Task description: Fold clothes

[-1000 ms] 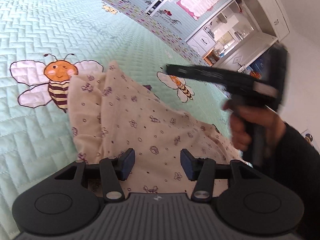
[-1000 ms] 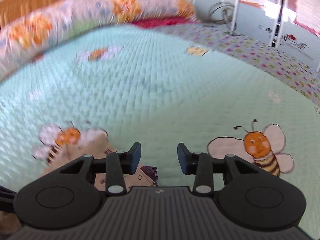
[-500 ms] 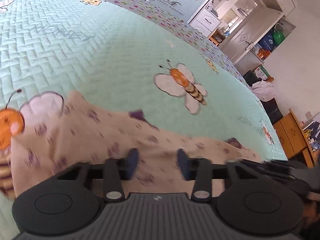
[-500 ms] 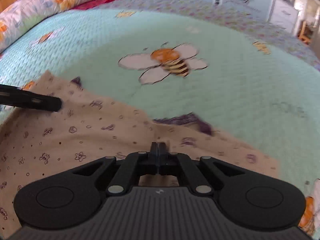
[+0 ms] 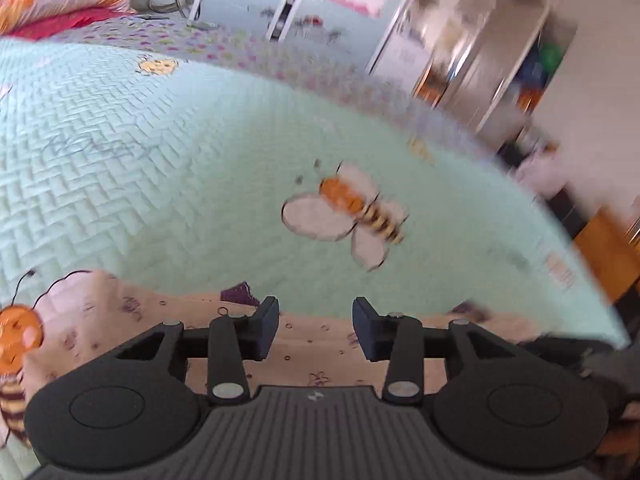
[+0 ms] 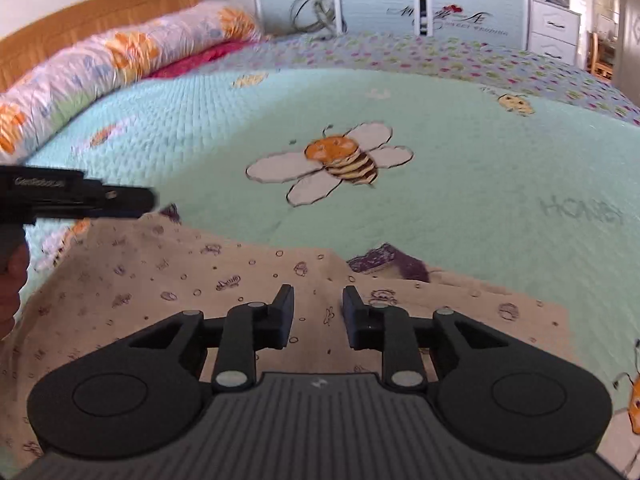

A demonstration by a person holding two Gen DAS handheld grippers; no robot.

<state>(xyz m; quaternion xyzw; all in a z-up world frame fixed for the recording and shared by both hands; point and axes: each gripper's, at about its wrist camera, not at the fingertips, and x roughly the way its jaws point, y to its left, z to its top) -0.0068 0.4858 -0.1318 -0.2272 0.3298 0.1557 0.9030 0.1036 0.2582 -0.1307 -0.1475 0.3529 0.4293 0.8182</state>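
Note:
A beige garment (image 6: 180,280) with small purple prints and purple trim (image 6: 384,260) lies spread flat on the bed. My right gripper (image 6: 317,312) hovers low over its middle; its jaws are opening and no cloth is pinched between them. My left gripper (image 5: 315,320) hangs over the garment's (image 5: 120,320) far edge, jaws also opening, with nothing gripped. In the right wrist view the left gripper (image 6: 150,200) reaches in from the left above the cloth's far corner, held by a hand (image 6: 12,272). The left wrist view is blurred.
The mint quilted bedspread (image 6: 480,168) with bee pictures (image 6: 340,160) stretches beyond the garment. A floral bolster (image 6: 120,56) and wooden headboard (image 6: 100,4) lie at the far left. Wardrobes (image 6: 460,0) and drawers (image 6: 554,28) stand behind; wooden furniture (image 5: 608,256) sits off the bed's right side.
The right gripper, shut over the cloth half a second ago, now has its jaws apart. The left gripper's jaws narrowed, then widened, as its view swung across to the cloth's far edge.

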